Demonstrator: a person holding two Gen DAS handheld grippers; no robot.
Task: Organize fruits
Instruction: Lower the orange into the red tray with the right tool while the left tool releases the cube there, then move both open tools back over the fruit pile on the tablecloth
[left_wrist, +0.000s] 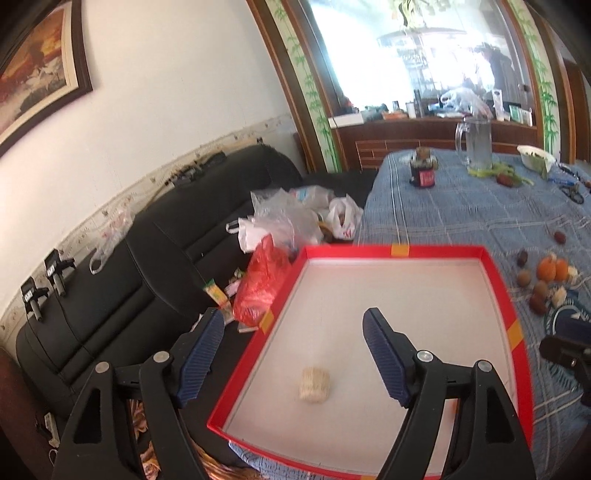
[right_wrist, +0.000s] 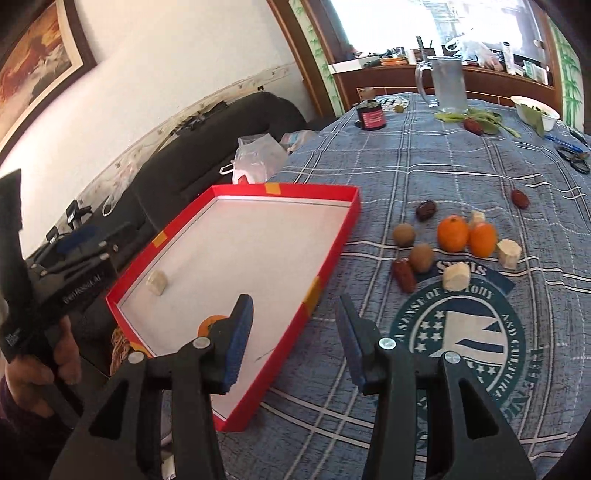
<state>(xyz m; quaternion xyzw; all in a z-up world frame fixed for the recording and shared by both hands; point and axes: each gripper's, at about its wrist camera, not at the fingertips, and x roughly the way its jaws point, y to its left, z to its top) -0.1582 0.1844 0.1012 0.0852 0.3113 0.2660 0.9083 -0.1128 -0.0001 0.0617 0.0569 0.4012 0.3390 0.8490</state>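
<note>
A: What is the left tool (left_wrist: 293, 334) doing?

B: It is hanging over the near left part of the red tray (left_wrist: 511, 295), its blue pads spread wide and holding nothing. A pale chunk (left_wrist: 314, 384) is lying on the tray's white floor just beneath it.

A: And the right tool (right_wrist: 295, 332)?

B: It is also gaping open and empty, sitting over the tray's right rim. An orange fruit (right_wrist: 207, 325) is lying in the tray's near corner, partly hidden behind the left finger.

A: Where is the remaining fruit lying?

B: It is sitting on the blue checked tabletop (right_wrist: 424, 166), to the right of the tray. Two oranges (right_wrist: 452, 233) are lying side by side, with brown round fruits (right_wrist: 403, 235), dark red dates (right_wrist: 404, 275) and pale chunks (right_wrist: 456, 277) scattered around them. One date (right_wrist: 520, 198) is lying farther off, apart from the cluster.

A: Is anything standing at the far end?

B: A glass jug (right_wrist: 445, 83) and a dark jar (right_wrist: 371, 117) are standing there.
</note>
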